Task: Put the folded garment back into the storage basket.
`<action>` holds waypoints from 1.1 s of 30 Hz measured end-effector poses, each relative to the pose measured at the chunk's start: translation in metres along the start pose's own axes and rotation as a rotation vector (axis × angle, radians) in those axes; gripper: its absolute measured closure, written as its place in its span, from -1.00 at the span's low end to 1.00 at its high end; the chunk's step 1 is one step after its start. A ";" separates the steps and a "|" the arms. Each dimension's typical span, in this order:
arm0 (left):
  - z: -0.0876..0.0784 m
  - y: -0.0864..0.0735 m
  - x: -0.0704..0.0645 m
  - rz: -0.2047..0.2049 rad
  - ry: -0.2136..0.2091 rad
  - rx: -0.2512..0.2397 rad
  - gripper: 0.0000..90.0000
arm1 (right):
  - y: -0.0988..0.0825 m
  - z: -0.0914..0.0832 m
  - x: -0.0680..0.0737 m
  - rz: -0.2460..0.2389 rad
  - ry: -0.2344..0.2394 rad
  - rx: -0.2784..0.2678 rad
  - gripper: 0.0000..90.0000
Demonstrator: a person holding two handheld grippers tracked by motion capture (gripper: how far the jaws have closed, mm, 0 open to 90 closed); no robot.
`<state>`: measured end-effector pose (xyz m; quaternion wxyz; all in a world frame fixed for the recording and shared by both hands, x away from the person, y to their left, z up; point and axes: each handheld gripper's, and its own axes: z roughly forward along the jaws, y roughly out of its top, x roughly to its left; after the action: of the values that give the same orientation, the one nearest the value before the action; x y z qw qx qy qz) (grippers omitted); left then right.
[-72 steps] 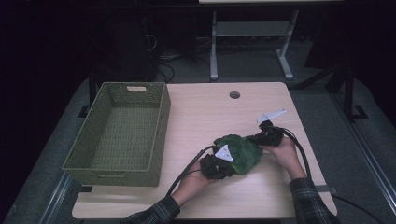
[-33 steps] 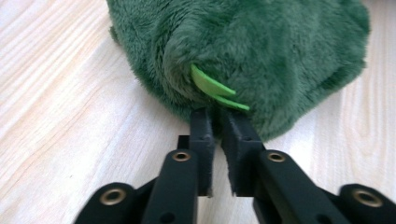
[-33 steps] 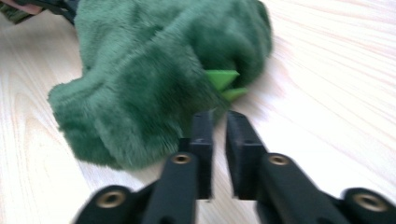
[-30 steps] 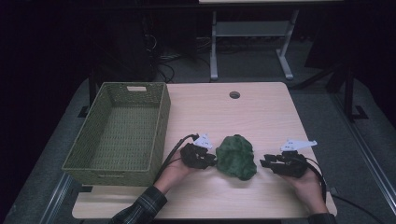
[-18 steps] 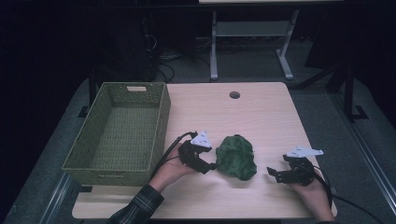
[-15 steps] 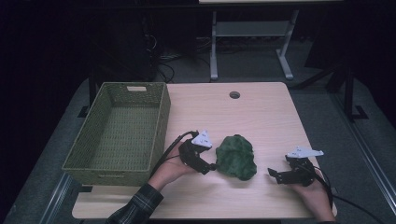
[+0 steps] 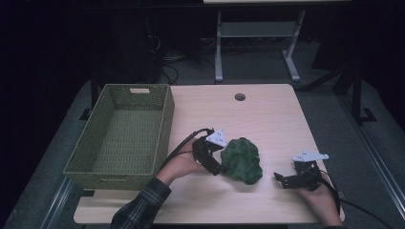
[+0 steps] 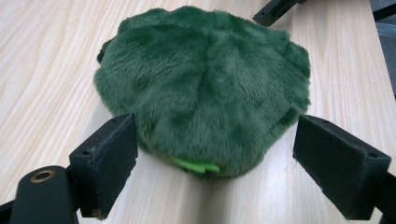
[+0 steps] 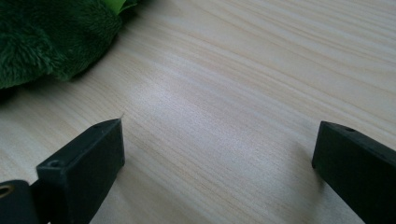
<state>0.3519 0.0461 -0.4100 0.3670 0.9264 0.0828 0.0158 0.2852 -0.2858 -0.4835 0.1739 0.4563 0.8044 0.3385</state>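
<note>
Two hand-held grippers flank a green plush toy (image 7: 242, 160) on the table (image 7: 267, 114). The left hand-held gripper (image 8: 215, 158) has just been opening: its jaws stand wide apart, one on each side of the toy's near edge, pads clear of the fur and pinching nothing. The right hand-held gripper (image 9: 217, 158) has also just been opening; its jaws are spread over bare wood and hold nothing. In the right gripper view the toy is cut off at the upper left corner. A small bright green tab peeks from under the toy's near edge, and what it is cannot be made out. From above, the toy lies just beside the left hand-held gripper and apart from the right one. A woven basket (image 7: 119, 167) stands at the table's left.
</note>
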 end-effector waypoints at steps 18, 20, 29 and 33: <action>0.047 -0.003 0.007 0.030 -0.017 0.070 -0.71 | 0.000 0.000 0.000 -0.002 -0.002 0.001 -0.95; 0.050 -0.005 0.007 0.034 -0.011 0.086 -0.71 | 0.000 0.000 0.000 -0.001 -0.003 0.001 -0.95; 0.059 -0.008 0.005 0.052 0.012 0.122 -0.71 | 0.000 0.000 0.000 0.002 -0.004 0.001 -0.95; 0.062 -0.009 0.004 0.066 0.015 0.132 -0.68 | 0.000 0.000 0.000 0.001 -0.004 0.000 -0.95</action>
<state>0.3599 0.0116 -0.4614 0.3038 0.9507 0.0556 0.0294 0.2856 -0.2857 -0.4835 0.1751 0.4574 0.8038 0.3376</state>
